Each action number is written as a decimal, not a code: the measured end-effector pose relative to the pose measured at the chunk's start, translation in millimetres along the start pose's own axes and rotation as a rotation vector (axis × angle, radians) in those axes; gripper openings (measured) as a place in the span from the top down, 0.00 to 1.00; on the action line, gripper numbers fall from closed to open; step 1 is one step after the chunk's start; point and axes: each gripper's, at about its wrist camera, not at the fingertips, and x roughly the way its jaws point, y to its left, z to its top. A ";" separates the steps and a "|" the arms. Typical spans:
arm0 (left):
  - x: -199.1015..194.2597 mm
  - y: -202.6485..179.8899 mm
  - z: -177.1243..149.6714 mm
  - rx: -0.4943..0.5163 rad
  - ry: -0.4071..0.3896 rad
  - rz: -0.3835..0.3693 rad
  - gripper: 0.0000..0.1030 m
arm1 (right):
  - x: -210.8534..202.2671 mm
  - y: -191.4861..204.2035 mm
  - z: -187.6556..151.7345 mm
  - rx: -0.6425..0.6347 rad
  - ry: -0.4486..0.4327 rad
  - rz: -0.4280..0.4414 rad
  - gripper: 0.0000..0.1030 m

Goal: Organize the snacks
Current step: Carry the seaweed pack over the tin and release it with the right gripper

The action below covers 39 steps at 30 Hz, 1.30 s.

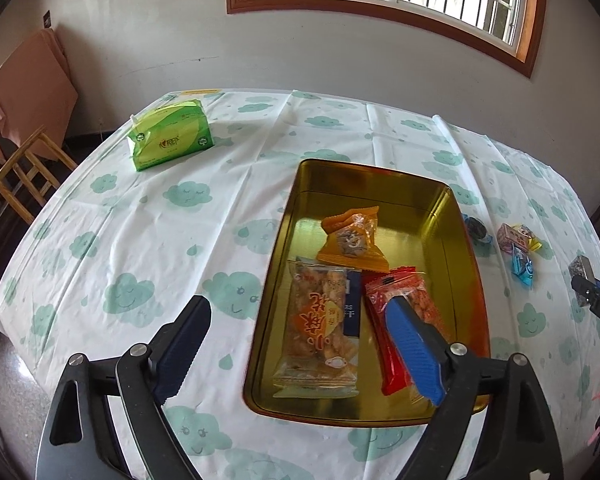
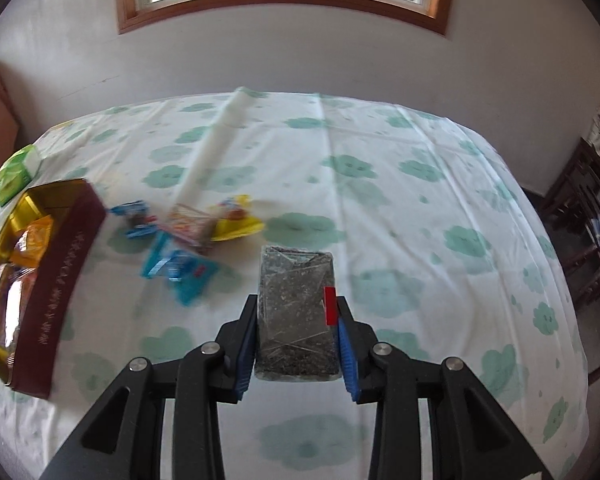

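Dark snack bar (image 2: pixel 296 312): light, stiff, slick-wrapped; right gripper (image 2: pixel 297 332) jaws pinching its long sides. Left gripper (image 1: pixel 300 344) jaws spreading over tin (image 1: pixel 452 216).

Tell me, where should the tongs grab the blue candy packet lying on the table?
Probably across the middle of the flat blue candy packet, coming down from above. It lies flat on the cloud-print tablecloth, so its two long edges are what the tongs can pinch. Its near side is free; other loose sweets crowd its far end. The view is blurred, so this is a guess.
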 end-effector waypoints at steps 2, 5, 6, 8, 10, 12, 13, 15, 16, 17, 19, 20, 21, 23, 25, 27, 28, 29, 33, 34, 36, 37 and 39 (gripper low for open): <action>-0.9 5.3 -0.7 -0.009 -0.004 0.011 0.15 | -4.9 16.8 0.9 -0.023 -0.006 0.020 0.65; -1.3 16.5 -2.3 -0.036 -0.005 0.021 0.15 | -11.5 41.6 2.6 -0.055 -0.015 0.061 0.65; -1.5 20.0 -3.1 -0.045 -0.004 0.025 0.15 | -13.6 50.1 3.7 -0.067 -0.017 0.071 0.65; -1.6 25.4 -4.5 -0.058 -0.003 0.030 0.15 | -16.6 62.8 4.9 -0.083 -0.020 0.092 0.65; -1.6 31.5 -6.4 -0.073 0.000 0.037 0.15 | -19.4 76.7 6.4 -0.099 -0.023 0.111 0.65; -1.2 36.3 -7.9 -0.083 0.003 0.043 0.15 | -22.1 93.6 7.6 -0.122 -0.025 0.136 0.65; -1.2 39.1 -8.7 -0.090 0.004 0.048 0.15 | -22.6 98.2 7.7 -0.127 -0.025 0.143 0.65; -1.4 43.7 -9.8 -0.100 0.004 0.050 0.15 | -25.9 111.4 7.8 -0.140 -0.029 0.163 0.65; -1.4 46.4 -10.2 -0.106 0.004 0.056 0.15 | -27.1 117.6 8.1 -0.146 -0.030 0.175 0.65; -1.6 48.6 -10.4 -0.111 0.003 0.061 0.15 | -28.6 124.9 8.3 -0.150 -0.030 0.191 0.65; -2.3 53.8 -11.0 -0.121 -0.002 0.075 0.15 | -30.9 136.8 7.9 -0.159 -0.031 0.212 0.65; -2.4 56.5 -11.0 -0.126 -0.003 0.079 0.15 | -32.2 144.2 7.8 -0.168 -0.031 0.225 0.65; -2.4 59.2 -11.2 -0.132 -0.003 0.084 0.15 | -33.7 151.6 7.6 -0.174 -0.032 0.239 0.65; -2.2 64.3 -11.8 -0.142 -0.004 0.093 0.15 | -34.3 162.9 7.8 -0.184 -0.028 0.260 0.65; -2.1 68.5 -12.3 -0.150 -0.003 0.099 0.15 | -35.0 175.4 7.7 -0.190 -0.024 0.284 0.65; -2.1 72.1 -12.9 -0.153 0.000 0.101 0.15 | -34.4 190.0 7.4 -0.199 -0.019 0.308 0.65; -2.1 73.6 -13.3 -0.154 -0.001 0.103 0.15 | -34.2 197.2 6.9 -0.207 -0.017 0.318 0.65; -2.3 74.7 -13.8 -0.156 -0.001 0.105 0.15 | -33.3 206.4 5.7 -0.217 -0.011 0.327 0.65; -0.9 80.7 -15.9 -0.163 0.009 0.111 0.15 | -27.2 236.9 -2.0 -0.257 0.017 0.359 0.65; -0.8 82.4 -16.6 -0.164 0.010 0.116 0.15 | -25.6 242.5 -4.3 -0.266 0.023 0.365 0.65; -1.0 86.0 -18.0 -0.168 0.011 0.125 0.15 | -22.0 250.9 -8.3 -0.278 0.036 0.370 0.65; -1.0 88.2 -18.6 -0.172 0.013 0.129 0.15 | -20.3 254.8 -10.4 -0.284 0.043 0.370 0.65; -0.5 92.1 -19.8 -0.178 0.018 0.137 0.15 | -17.0 259.2 -13.0 -0.291 0.053 0.370 0.65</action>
